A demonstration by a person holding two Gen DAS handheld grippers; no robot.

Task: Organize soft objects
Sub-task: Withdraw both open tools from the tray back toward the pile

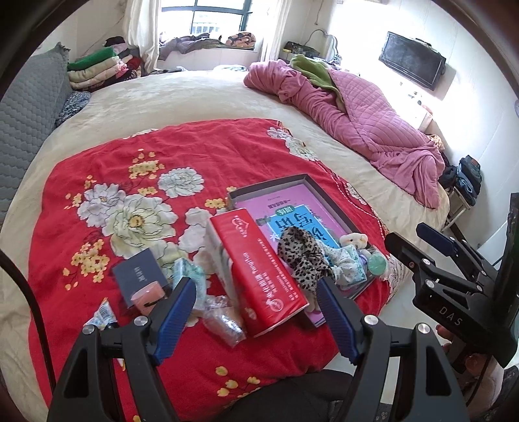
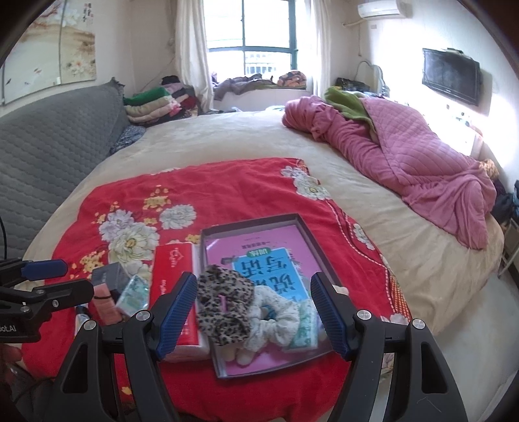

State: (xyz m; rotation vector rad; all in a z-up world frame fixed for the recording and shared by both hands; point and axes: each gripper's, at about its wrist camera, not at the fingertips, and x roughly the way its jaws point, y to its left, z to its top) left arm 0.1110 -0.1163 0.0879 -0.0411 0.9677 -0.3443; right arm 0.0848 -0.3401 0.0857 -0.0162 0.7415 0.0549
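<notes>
Bed: covered by a beige sheet, with a red floral quilt spread over the near part and a pink quilted blanket bunched along the right side.
Seen only from the right wrist: a floral wall painting above the grey headboard, and an air conditioner high on the far wall.
Seen only from the left wrist: a crumpled clear plastic bag and a small tube on the red quilt, near the left fingers.
Shallow dark box: lies on the red quilt and holds a pink and blue book; on the book sit a leopard-print scrunchie, a pale floral scrunchie, a small tissue pack and a plush toy.
Red tissue pack: lies just left of the box, touching its edge.
Left of the red pack: a dark small box, a pink item and another tissue pack.
Left gripper: jaws spread, nothing between them, above the red pack.
Right gripper: jaws spread, over the scrunchies without pinching them.
</notes>
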